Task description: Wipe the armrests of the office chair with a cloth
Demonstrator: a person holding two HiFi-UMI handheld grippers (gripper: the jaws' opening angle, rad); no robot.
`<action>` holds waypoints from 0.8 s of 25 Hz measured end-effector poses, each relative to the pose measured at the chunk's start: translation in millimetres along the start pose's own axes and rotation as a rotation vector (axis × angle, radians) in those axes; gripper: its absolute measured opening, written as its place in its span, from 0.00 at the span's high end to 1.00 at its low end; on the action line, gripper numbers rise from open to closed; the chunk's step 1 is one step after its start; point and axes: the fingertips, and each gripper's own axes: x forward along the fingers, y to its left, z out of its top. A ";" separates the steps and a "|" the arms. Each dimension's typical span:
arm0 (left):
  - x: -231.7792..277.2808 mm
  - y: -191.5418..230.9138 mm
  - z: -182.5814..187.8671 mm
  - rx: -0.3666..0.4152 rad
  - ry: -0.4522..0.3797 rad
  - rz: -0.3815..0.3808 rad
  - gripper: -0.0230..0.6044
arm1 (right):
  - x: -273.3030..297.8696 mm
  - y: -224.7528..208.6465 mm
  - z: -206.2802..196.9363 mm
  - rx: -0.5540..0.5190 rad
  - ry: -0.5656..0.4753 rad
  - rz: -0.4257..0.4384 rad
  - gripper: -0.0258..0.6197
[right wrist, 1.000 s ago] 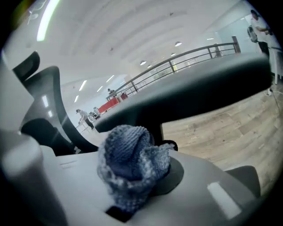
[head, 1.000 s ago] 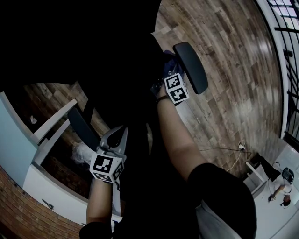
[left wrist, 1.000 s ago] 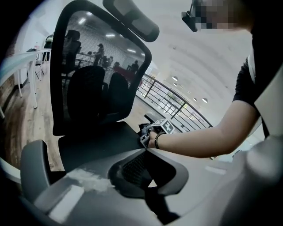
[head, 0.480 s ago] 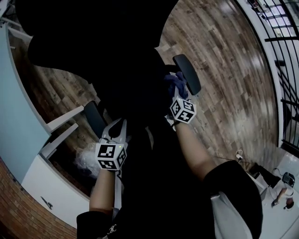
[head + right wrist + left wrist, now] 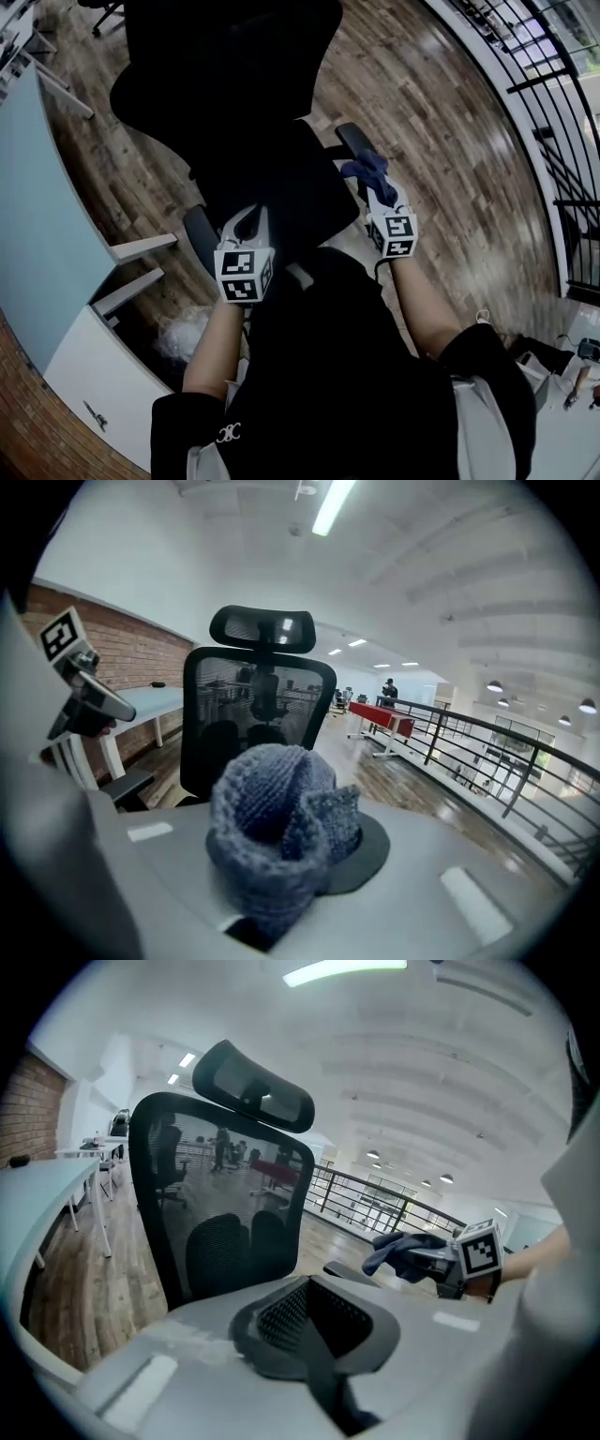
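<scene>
A black mesh office chair (image 5: 225, 56) faces away from me, its seat (image 5: 281, 187) just ahead. My right gripper (image 5: 373, 183) is shut on a bunched blue knitted cloth (image 5: 368, 169) over the near part of the right armrest (image 5: 349, 139). In the right gripper view the cloth (image 5: 272, 808) fills the jaws of the right gripper (image 5: 281, 855). My left gripper (image 5: 251, 211) is shut with nothing in it and hangs over the seat's near left edge, beside the left armrest (image 5: 200, 239). The left gripper view looks across its jaws (image 5: 309, 1312) at the backrest (image 5: 225, 1204) and the cloth (image 5: 403, 1249).
A pale desk (image 5: 47, 253) runs along the left, with a crumpled plastic bag (image 5: 178, 333) under it. A black railing (image 5: 553, 122) borders the wooden floor (image 5: 441, 112) on the right. A person (image 5: 387, 691) stands far off by a red table.
The head view has swung up, so the whole chair now shows. The right gripper with the cloth has drawn back along the right armrest. The left gripper has moved from the left armrest to the seat edge.
</scene>
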 end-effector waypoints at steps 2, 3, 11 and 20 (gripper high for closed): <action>2.9 -9.5 9.8 -0.004 -0.017 -0.008 0.95 | -8.1 -6.6 5.4 -0.027 -0.004 0.026 0.89; 5.0 -15.3 14.4 -0.004 -0.025 -0.011 0.95 | -11.1 -12.5 7.7 -0.030 -0.007 0.036 0.89; 46.7 -61.0 26.5 0.049 -0.026 -0.053 0.95 | -17.6 -33.3 -7.2 -0.093 0.028 0.240 0.89; 149.1 -104.1 34.9 0.001 -0.007 0.143 0.95 | 37.1 -129.0 -51.0 -0.379 0.100 0.661 0.89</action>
